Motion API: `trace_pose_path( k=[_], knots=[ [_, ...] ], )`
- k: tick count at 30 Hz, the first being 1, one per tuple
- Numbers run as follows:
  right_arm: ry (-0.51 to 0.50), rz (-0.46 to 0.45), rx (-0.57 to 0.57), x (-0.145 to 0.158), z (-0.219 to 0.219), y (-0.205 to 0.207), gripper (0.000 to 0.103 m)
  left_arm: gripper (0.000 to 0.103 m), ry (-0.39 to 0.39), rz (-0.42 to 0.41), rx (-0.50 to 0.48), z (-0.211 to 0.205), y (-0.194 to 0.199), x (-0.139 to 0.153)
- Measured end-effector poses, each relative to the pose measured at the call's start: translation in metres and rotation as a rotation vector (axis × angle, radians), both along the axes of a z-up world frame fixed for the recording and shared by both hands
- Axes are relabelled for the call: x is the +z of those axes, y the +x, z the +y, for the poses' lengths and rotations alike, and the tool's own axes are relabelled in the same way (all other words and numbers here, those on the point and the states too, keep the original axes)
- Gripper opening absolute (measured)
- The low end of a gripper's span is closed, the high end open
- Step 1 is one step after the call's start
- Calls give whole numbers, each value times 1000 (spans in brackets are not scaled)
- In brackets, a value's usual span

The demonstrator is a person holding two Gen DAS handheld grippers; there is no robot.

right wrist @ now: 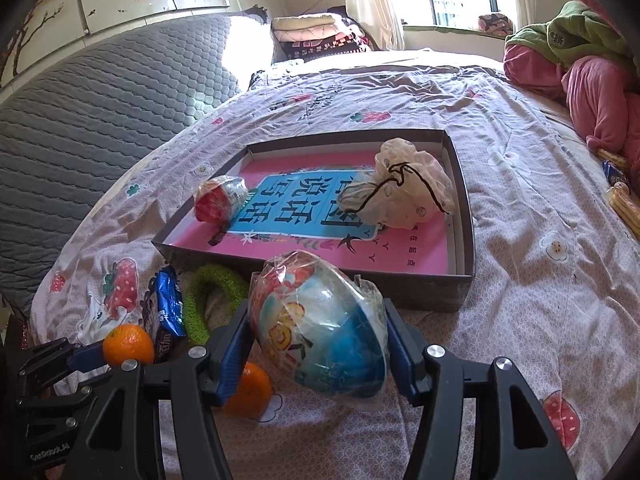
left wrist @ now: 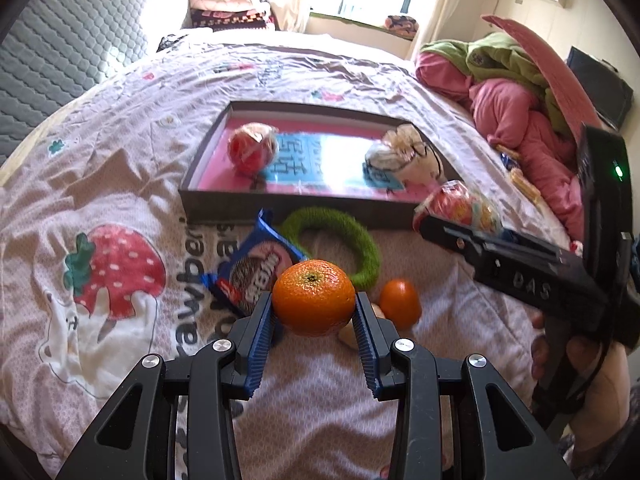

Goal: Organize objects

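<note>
My left gripper [left wrist: 314,308] is shut on an orange [left wrist: 313,298], held above the bedspread; it also shows in the right wrist view [right wrist: 128,345]. My right gripper [right wrist: 318,340] is shut on a plastic-wrapped ball toy [right wrist: 320,328], seen at the box's near right corner in the left wrist view [left wrist: 460,206]. A shallow dark box [left wrist: 280,204] with a pink lining lies ahead on the bed. It holds a red wrapped ball [left wrist: 252,148] and a white crumpled bag [left wrist: 404,156]. A second orange [left wrist: 400,302], a blue biscuit packet [left wrist: 252,268] and a green ring [left wrist: 336,236] lie before the box.
A pile of pink and green clothes [left wrist: 516,92] lies at the bed's right. Snack packets [right wrist: 620,196] lie near it. A grey quilted mattress [right wrist: 100,112] leans on the left. Folded blankets [left wrist: 228,4] sit at the far end by the window.
</note>
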State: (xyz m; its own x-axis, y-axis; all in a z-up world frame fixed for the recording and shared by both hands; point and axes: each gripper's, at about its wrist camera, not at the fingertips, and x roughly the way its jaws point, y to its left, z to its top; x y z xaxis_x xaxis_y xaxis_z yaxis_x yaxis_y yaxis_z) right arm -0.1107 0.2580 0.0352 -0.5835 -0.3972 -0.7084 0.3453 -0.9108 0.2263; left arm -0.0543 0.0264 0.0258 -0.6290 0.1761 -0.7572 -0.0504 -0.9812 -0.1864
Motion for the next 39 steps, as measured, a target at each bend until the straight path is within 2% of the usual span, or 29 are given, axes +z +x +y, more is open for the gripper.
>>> trace_pose_path(
  k=[13,39],
  knots=[
    [-19,31,-28,10,3,2,60,40,-20,34,54,0,-25,6],
    [-67,56,-50,21,-7,-1,60,40,-35,75,114,-9,-43,16]
  ],
)
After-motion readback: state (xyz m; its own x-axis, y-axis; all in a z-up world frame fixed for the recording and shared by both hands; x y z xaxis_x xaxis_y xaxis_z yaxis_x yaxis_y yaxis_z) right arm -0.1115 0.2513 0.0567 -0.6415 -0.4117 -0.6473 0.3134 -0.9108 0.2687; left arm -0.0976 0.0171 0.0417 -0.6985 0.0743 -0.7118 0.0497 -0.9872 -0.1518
